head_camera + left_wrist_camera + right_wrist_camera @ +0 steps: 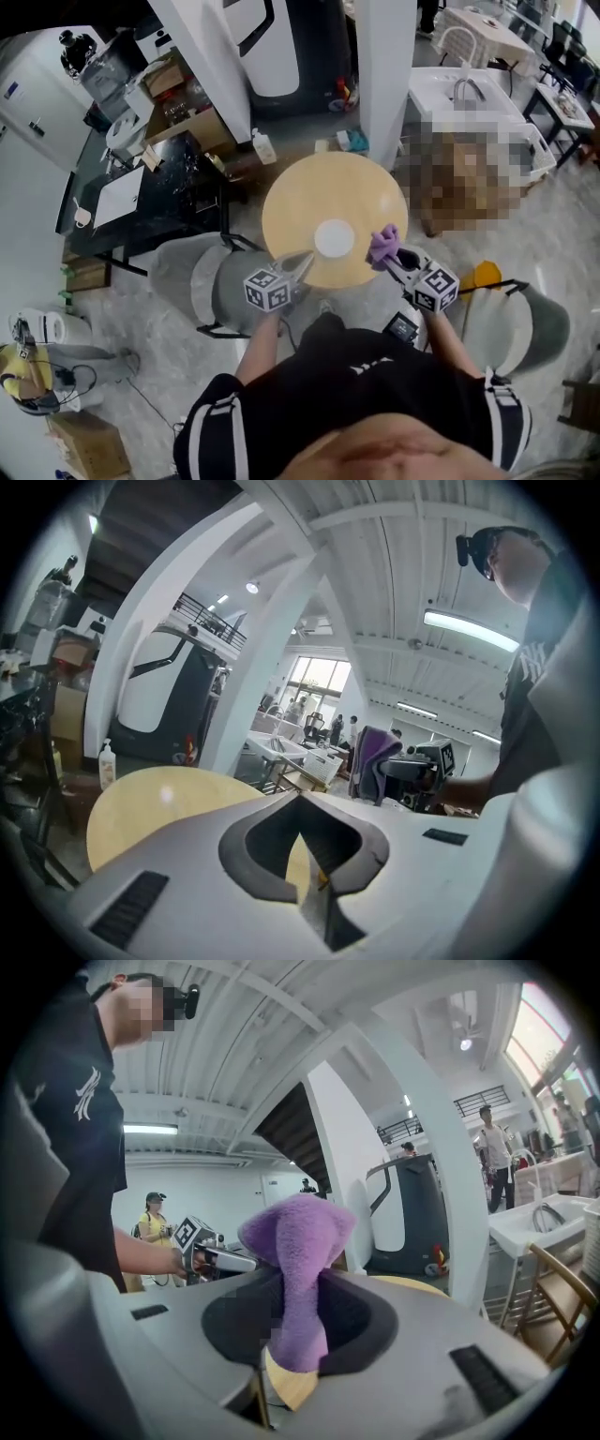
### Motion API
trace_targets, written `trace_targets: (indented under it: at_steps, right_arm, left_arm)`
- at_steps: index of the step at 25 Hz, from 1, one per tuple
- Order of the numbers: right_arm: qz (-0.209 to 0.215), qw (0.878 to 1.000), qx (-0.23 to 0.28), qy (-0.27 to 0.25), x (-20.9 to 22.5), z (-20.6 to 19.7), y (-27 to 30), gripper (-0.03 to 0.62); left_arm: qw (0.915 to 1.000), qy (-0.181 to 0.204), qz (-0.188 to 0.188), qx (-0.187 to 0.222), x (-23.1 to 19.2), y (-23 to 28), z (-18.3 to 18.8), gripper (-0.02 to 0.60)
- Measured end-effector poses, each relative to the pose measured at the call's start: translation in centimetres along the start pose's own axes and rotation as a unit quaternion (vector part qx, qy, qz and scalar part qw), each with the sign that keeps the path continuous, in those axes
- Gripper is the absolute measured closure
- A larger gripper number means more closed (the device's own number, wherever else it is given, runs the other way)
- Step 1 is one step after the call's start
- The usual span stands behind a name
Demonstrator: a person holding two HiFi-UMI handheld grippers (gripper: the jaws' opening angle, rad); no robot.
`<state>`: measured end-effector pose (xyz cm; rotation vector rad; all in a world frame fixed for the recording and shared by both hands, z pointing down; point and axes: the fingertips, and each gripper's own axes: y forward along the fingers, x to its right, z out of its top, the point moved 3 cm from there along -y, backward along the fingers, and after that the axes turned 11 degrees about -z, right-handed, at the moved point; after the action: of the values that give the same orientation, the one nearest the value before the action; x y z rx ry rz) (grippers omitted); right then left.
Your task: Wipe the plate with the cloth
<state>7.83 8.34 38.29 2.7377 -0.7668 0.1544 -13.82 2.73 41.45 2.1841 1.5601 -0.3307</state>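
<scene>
Round table (298, 199), plate (334, 238) centred, cloth (382, 246) clamped in right hand-held gripper (393, 257)

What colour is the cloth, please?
The cloth is purple, clearest in the right gripper view.

Soft, bright light is flooding the room, windows (317, 679) glowing at twelve o'clock and a ceiling strip (469, 630) glaring at two o'clock, while fisheye distortion is bending and darkening the edges.
</scene>
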Motion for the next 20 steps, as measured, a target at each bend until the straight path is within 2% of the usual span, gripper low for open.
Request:
trace_targets:
  at_steps: [4, 8, 15, 20]
  right_arm:
    - [-0.021, 1.0, -0.015, -0.009, 2.0, 2.7, 5.7, 0.499]
    - [-0.029, 0.999, -0.013, -0.012, 2.8, 5.4, 10.8, 0.499]
    - [-0.057, 0.998, -0.038, -0.002, 4.1, 5.5, 15.2, 0.499]
    - [-0.048, 0.997, -0.051, 0.014, 5.8, 5.5, 17.0, 0.499]
  left_arm:
    - [0.9997, 0.024, -0.011, 0.003, -5.7, 0.4, 4.1, 0.568]
    - [0.9993, 0.021, -0.03, 0.004, -10.6, 0.6, 6.7, 0.568]
    - [0.9975, -0.008, -0.07, -0.007, -15.5, 2.0, 6.3, 0.568]
    - [0.9975, -0.031, -0.063, 0.001, -16.9, 2.9, 5.4, 0.568]
